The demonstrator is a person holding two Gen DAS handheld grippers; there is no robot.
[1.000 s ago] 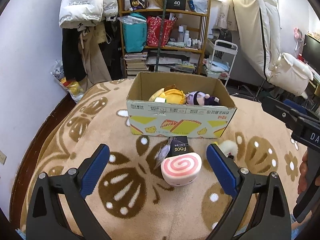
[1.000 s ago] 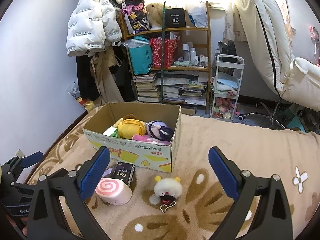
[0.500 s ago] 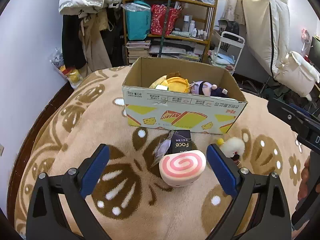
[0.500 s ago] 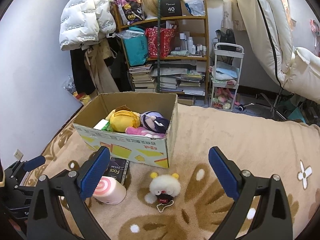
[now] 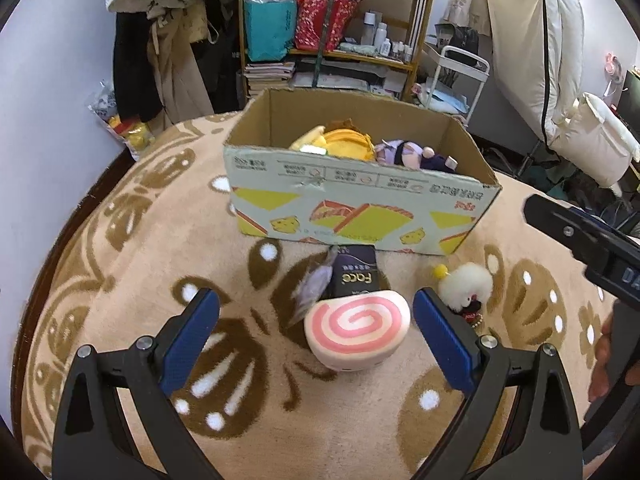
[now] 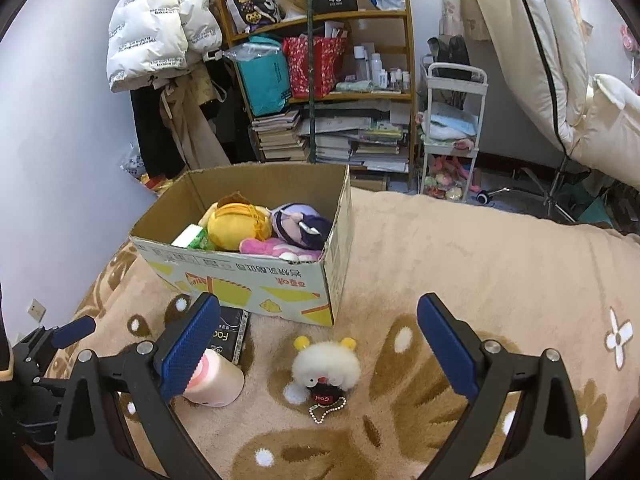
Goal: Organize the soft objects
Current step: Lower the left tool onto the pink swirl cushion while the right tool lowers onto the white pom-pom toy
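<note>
- Both grippers, left gripper [image 5: 316, 332] and right gripper [image 6: 318, 342], stay spread wide, holding nothing
- Left one has closed in; swirl cushion [image 5: 357, 333] now lower centre, nearly between its pads
- Cardboard box [image 5: 352, 200] sits above

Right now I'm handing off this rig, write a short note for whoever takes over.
Left gripper: open, empty, lined up on the pink swirl roll cushion.
Right gripper: open, empty, above the white fluffy keychain plush.
Done: yellow plush and purple-haired doll lie in the cardboard box.
Left: roll cushion and fluffy plush remain on the blanket in front of the box. A black Face packet lies there too.
</note>
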